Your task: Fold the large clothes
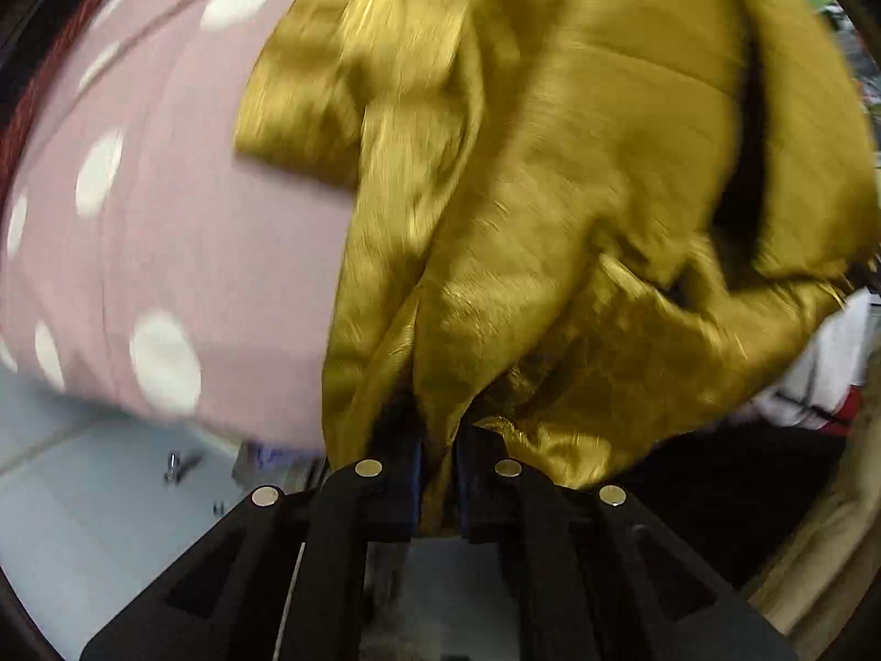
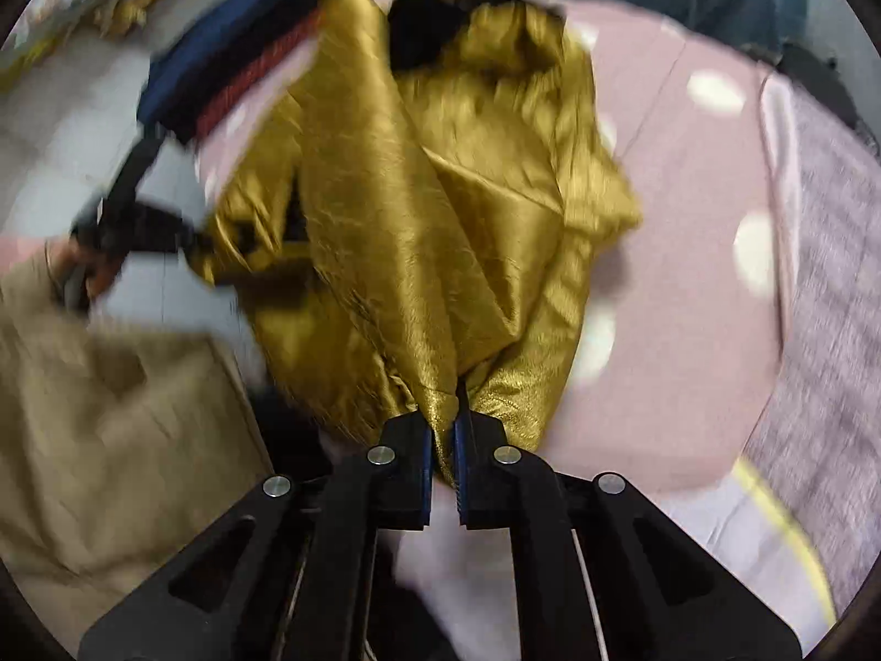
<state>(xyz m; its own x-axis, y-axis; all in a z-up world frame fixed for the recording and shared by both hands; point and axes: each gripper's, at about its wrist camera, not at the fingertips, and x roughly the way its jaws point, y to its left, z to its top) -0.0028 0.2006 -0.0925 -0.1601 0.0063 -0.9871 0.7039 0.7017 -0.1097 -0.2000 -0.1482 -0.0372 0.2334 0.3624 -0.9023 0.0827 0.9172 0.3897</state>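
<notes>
Gripping gold garment at lower centre, my right gripper pinches it; left gripper also clamps it, above pink sheet.

Each view looks forward and downward from just behind its own hand-held gripper, very close to the cloth ahead. Both share the gold garment and pink dotted bedsheet. The right view also catches the left hand-held gripper off to its left.
</notes>
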